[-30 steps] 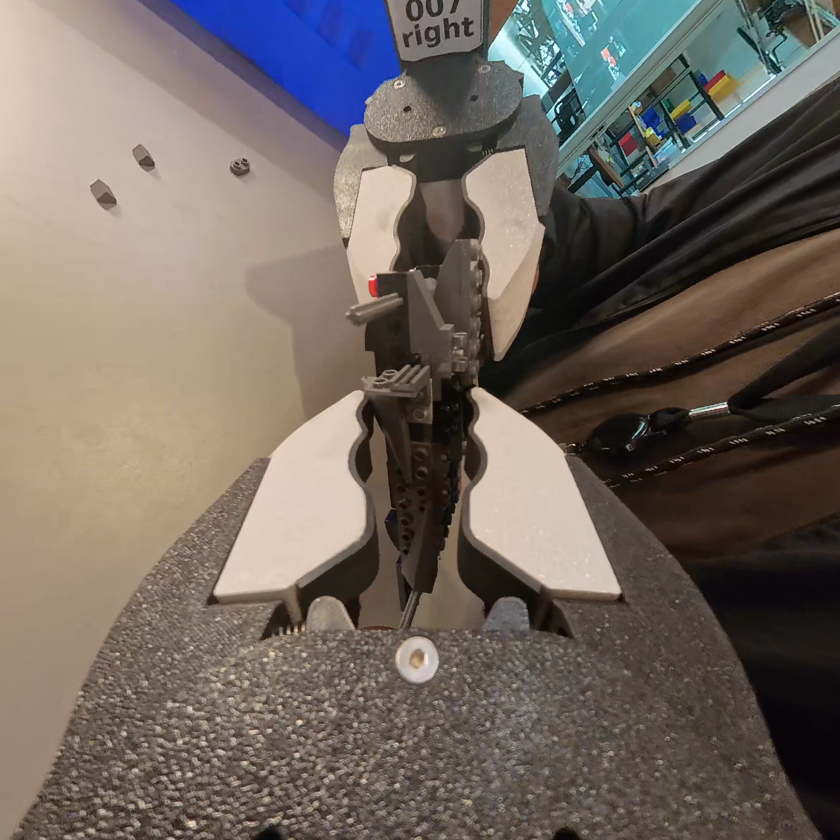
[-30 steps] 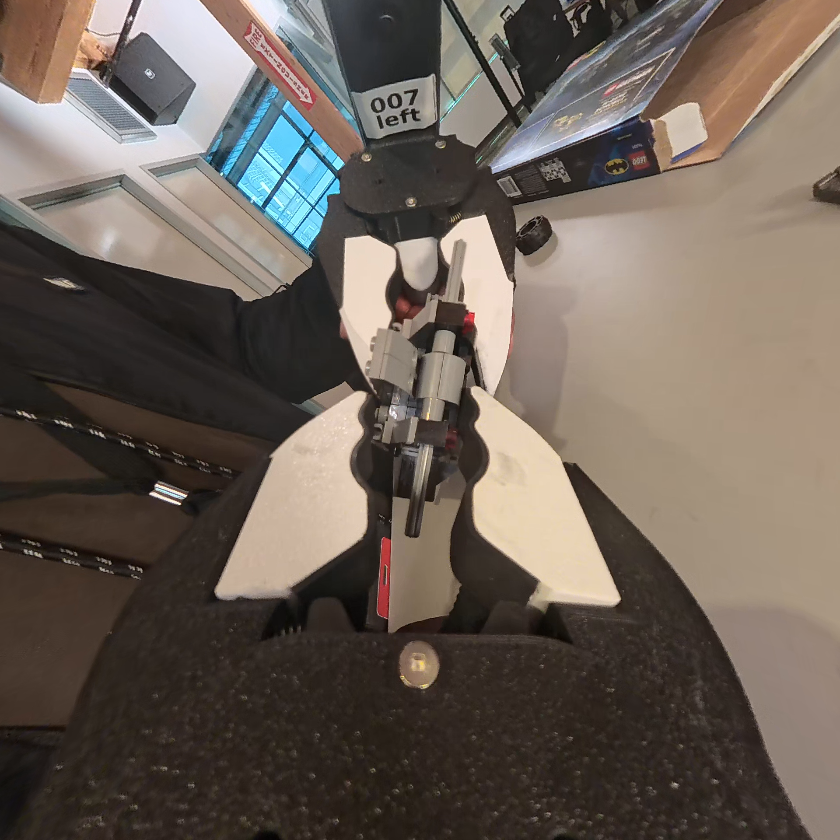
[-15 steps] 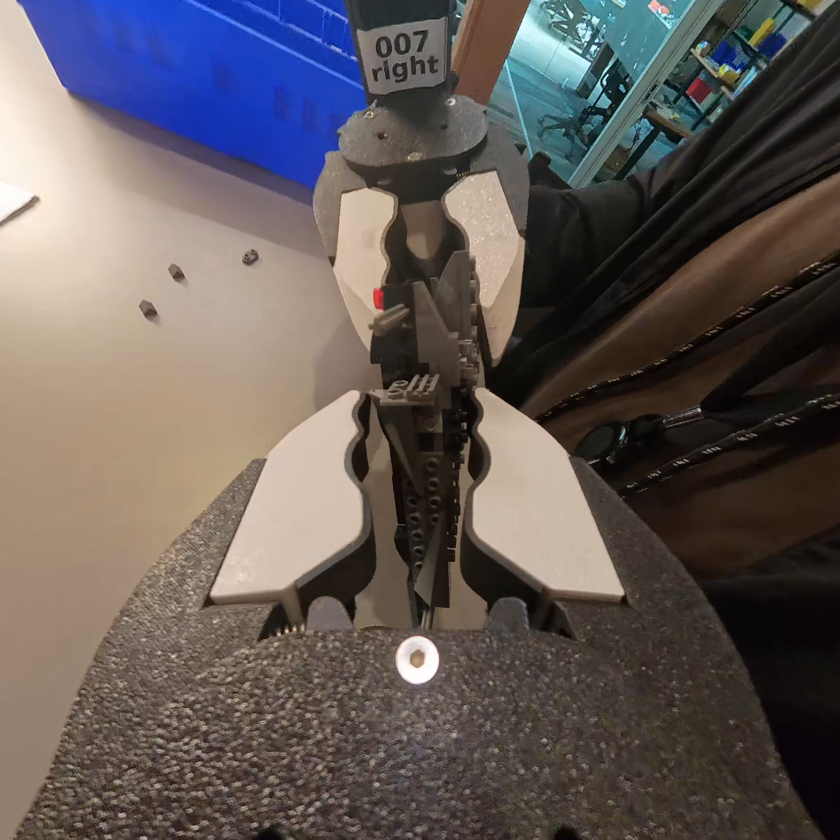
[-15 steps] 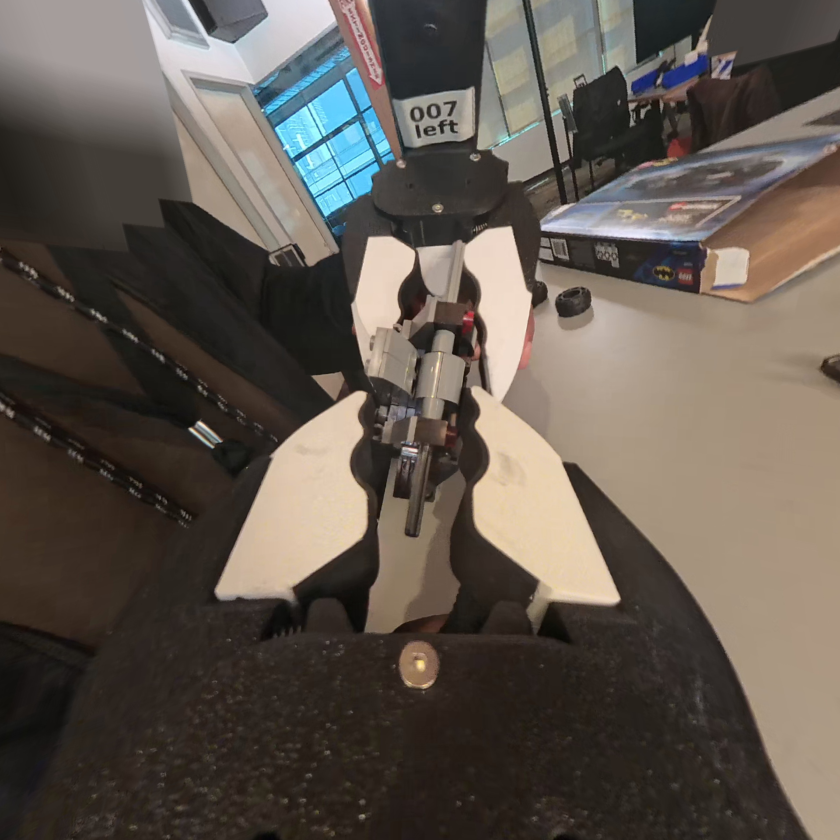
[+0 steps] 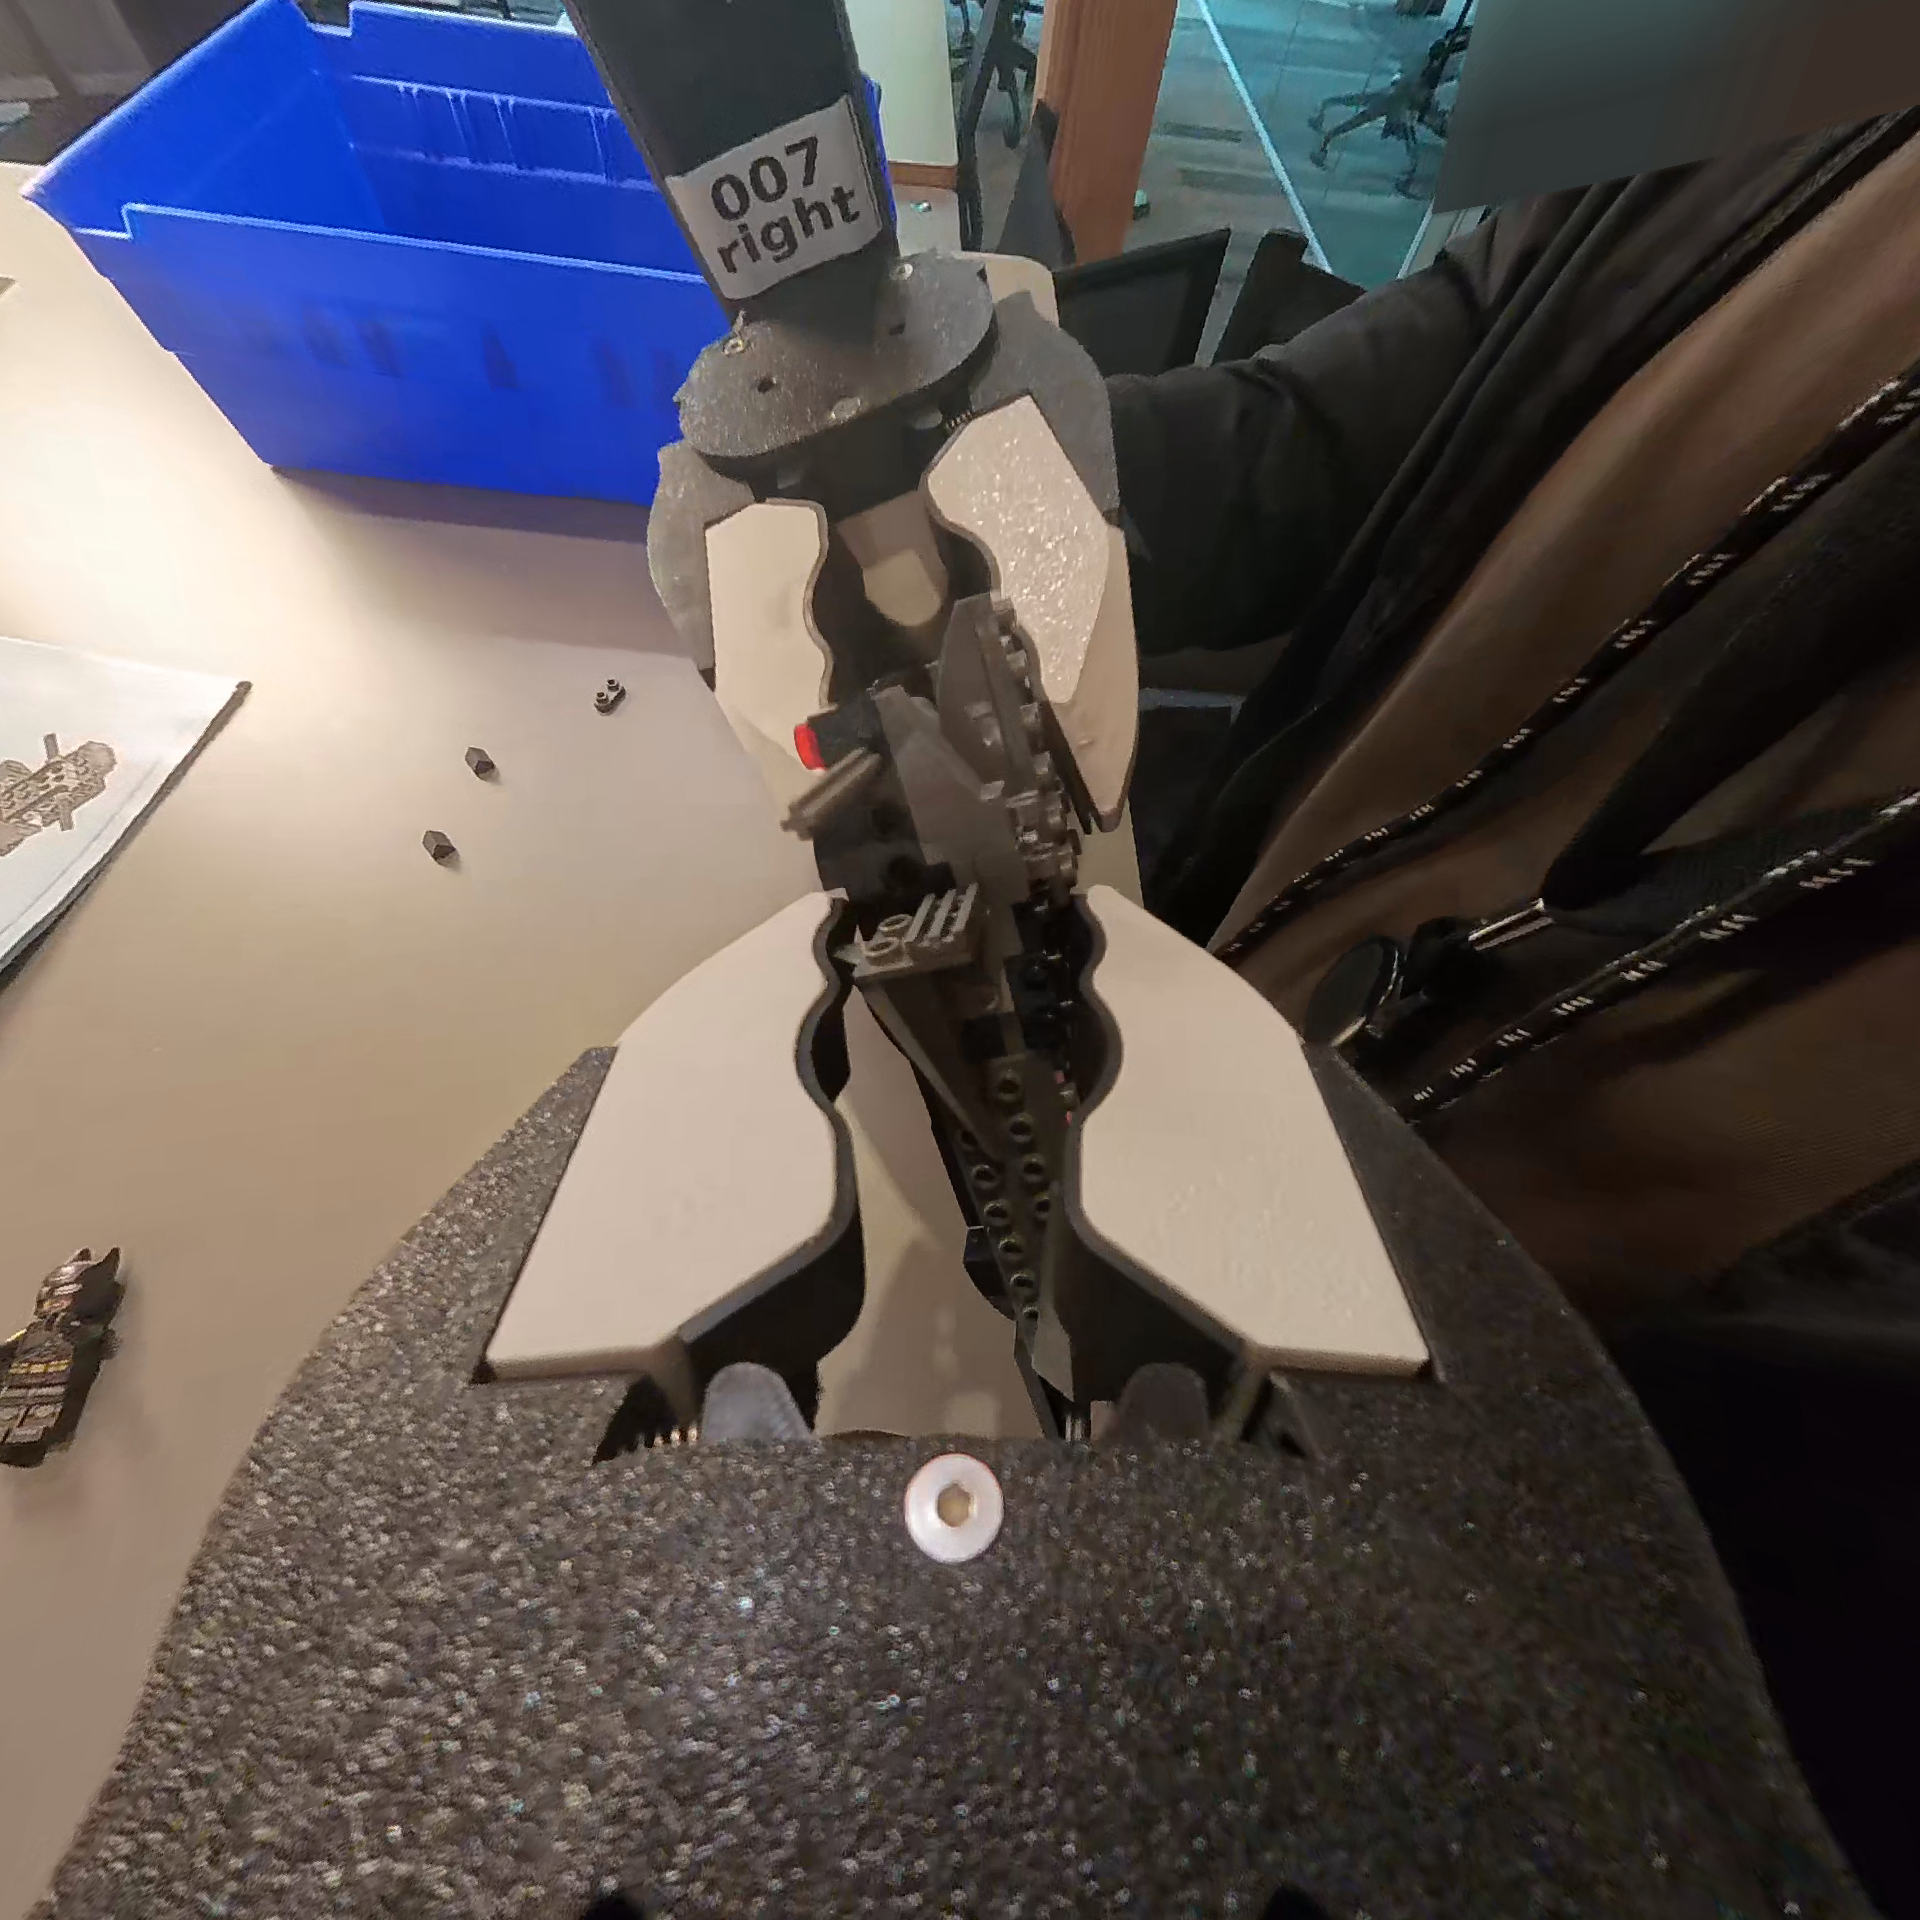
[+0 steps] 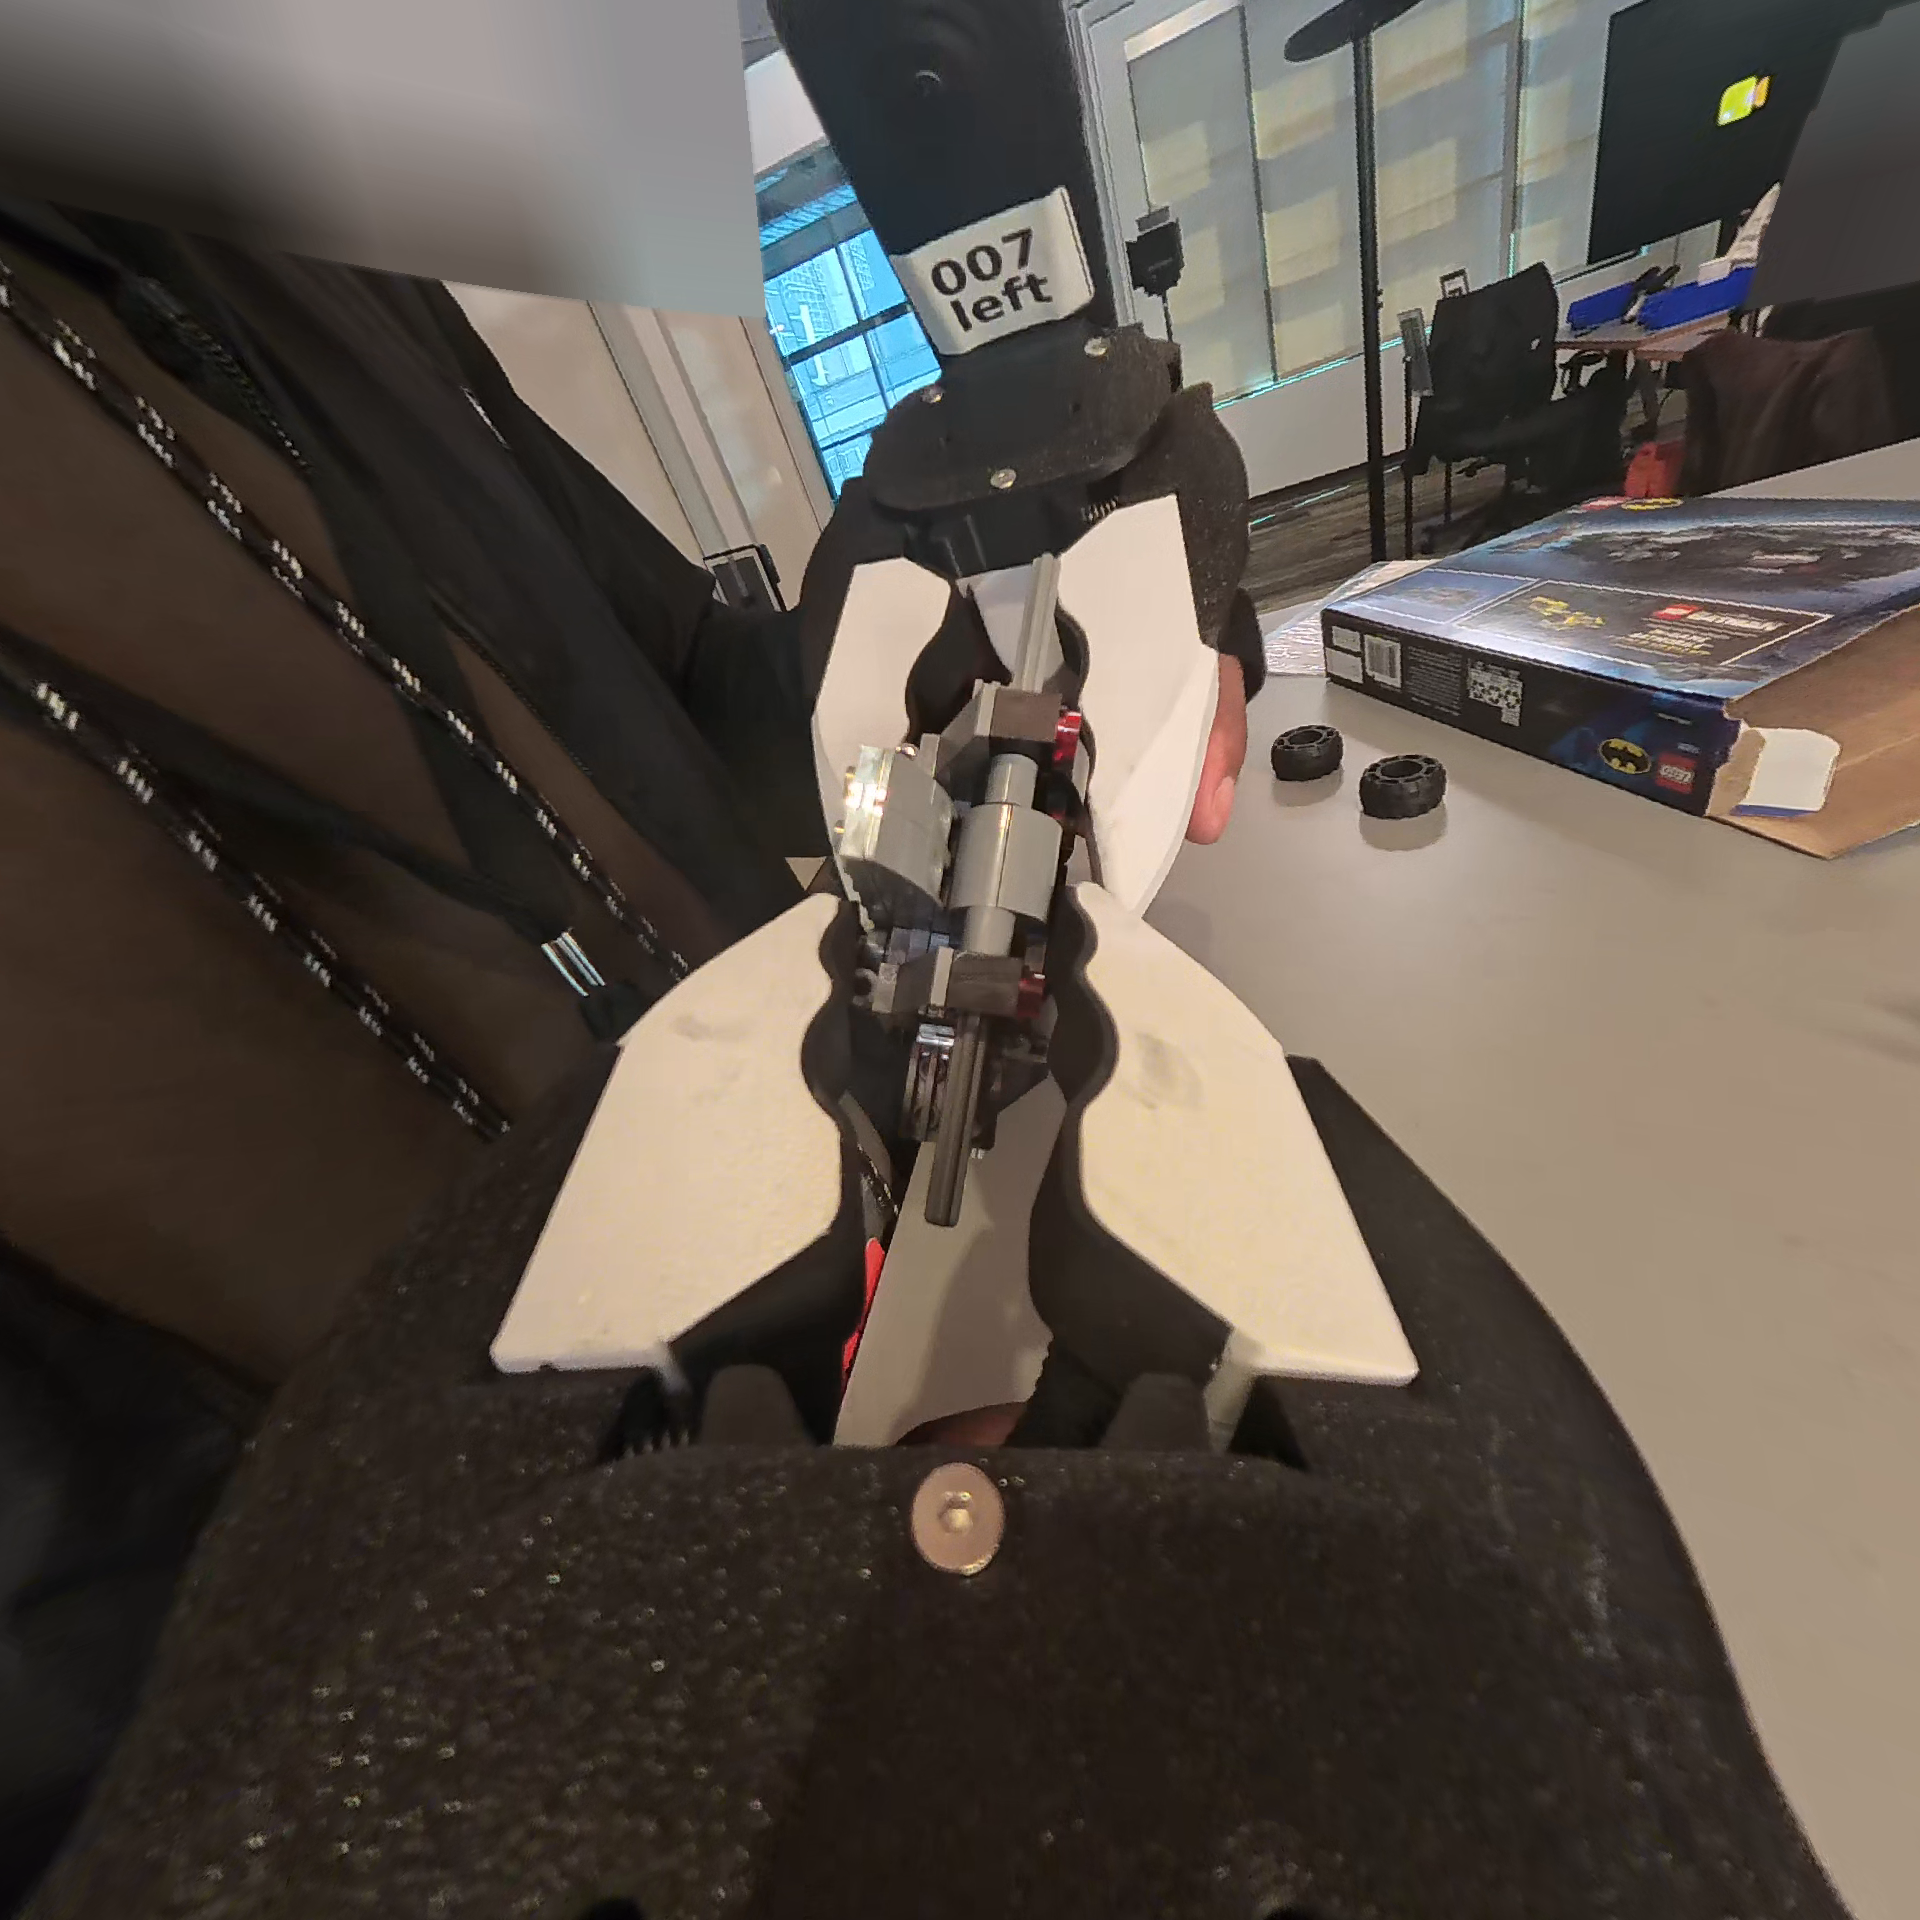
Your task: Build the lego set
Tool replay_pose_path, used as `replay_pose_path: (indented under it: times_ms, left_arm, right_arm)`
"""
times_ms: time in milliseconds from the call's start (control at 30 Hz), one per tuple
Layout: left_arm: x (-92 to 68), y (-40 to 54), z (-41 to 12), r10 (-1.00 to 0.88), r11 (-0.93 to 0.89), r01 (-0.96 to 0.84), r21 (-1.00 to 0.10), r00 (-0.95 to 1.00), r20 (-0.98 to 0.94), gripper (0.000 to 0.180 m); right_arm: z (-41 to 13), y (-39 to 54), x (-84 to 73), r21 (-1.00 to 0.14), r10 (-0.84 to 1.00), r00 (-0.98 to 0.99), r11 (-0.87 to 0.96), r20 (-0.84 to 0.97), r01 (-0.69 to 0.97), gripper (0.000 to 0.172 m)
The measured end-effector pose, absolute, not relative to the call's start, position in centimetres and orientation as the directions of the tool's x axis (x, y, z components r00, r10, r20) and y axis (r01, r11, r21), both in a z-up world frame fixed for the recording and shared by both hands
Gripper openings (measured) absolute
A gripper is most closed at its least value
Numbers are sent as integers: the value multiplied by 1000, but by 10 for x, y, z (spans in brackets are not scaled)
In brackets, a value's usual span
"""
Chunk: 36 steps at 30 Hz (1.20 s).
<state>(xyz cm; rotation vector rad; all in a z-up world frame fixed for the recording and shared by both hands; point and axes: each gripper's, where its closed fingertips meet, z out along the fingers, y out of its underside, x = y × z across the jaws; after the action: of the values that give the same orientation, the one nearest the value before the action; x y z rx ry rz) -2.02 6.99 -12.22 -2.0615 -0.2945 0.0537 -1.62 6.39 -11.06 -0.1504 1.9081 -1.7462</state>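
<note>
A grey and black brick model (image 5: 935,790) with a red stud and a long grey axle is held in the air between my two grippers, which face each other tip to tip. My left gripper (image 5: 956,914) is shut on its near end, with the pads against its sides. My right gripper (image 5: 945,821) grips the far end. In the right wrist view my right gripper (image 6: 956,914) is shut on the model (image 6: 1003,842), and my left gripper (image 6: 987,873) holds the other end opposite. A thumb (image 6: 1210,790) shows behind the left gripper.
A blue bin (image 5: 395,260) stands at the back of the table (image 5: 260,1039). A booklet (image 5: 62,790), a dark minifigure (image 5: 57,1351) and small black pieces (image 5: 478,764) lie on the left. A printed box (image 6: 1621,665) and two black tyres (image 6: 1307,750) lie on the right. The person's torso (image 5: 1558,623) is close. Both grippers' tips are close together, under 4 cm apart. The dark minifigure (image 5: 57,1351) is about equally far from each gripper, around 25 cm.
Both grippers have swung together with the model still held between them. The views now take in more of the table, the bin and the box. Neither grasp has changed.
</note>
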Motion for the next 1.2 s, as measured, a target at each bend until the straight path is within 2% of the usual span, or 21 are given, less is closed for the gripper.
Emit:
replay_pose_path:
  times_ms: [100, 300, 467, 633, 833, 1033, 1200]
  left_arm:
    - [-21, 69, -122, 252, -435, 242, -868, 957, 140, 39]
    - [-24, 69, -124, 286, -273, 444, -854, 885, 368, 37]
    - [-31, 66, -129, 325, -132, 570, -811, 798, 507, 36]
    - [-43, 57, -129, 380, 10, 610, -793, 731, 567, 36]
    - [-60, 41, -118, 475, 151, 545, -825, 691, 544, 36]
    - [-61, 43, -101, 562, 128, 366, -922, 739, 371, 36]
    - [-57, 46, -89, 584, 93, 265, -960, 766, 269, 36]
  right_arm:
    - [-109, 62, -18, -943, -422, -843, 151, -333, 297, 35]
    - [-99, 57, -29, -900, -383, -815, 142, -434, 413, 35]
    - [-103, 53, -45, -877, -261, -838, 147, -480, 457, 37]
    - [-96, 60, -66, -872, -121, -864, 94, -489, 481, 51]
    - [-103, 65, -80, -888, 134, -896, 136, -423, 439, 52]
    - [-90, 53, -73, -921, 155, -924, 125, -349, 369, 51]
    - [-78, 53, -72, -935, 128, -934, 78, -334, 346, 46]
